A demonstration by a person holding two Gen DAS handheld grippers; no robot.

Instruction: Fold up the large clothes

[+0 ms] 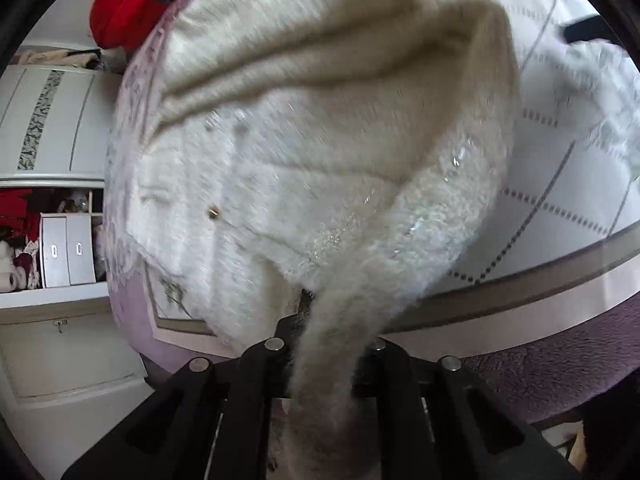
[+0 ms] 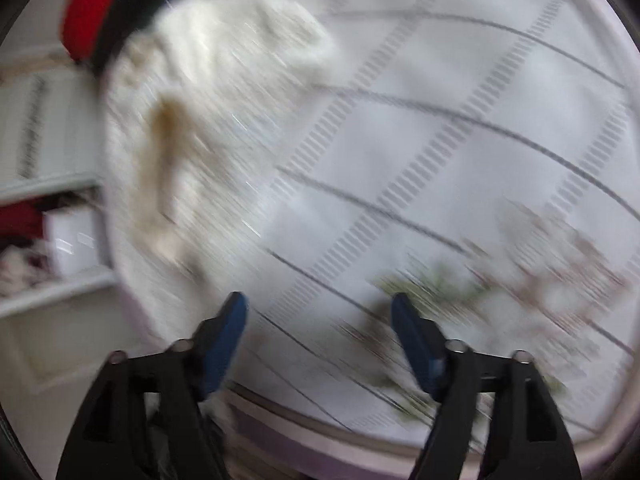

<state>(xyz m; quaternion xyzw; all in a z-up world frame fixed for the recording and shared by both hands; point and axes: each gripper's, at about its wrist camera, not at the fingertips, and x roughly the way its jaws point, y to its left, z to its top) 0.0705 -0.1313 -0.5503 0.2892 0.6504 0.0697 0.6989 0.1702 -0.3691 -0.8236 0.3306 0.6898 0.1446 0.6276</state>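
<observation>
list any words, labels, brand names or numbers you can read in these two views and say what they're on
None: no readable text in either view.
White fuzzy garment: no tag or label shows, only a small gold button.
Two grey drawer boxes on the shelf: handle slots only, no writing.
Checked tablecloth: lines and a blurred flower print, no lettering.
Right-wrist view is motion-blurred, so small print there would not be legible.

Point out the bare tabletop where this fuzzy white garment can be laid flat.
Free: the grid-patterned tablecloth right of the white garment, ahead of the open right gripper. Crowded: the table's left side, where the garment hangs from the left gripper.
</observation>
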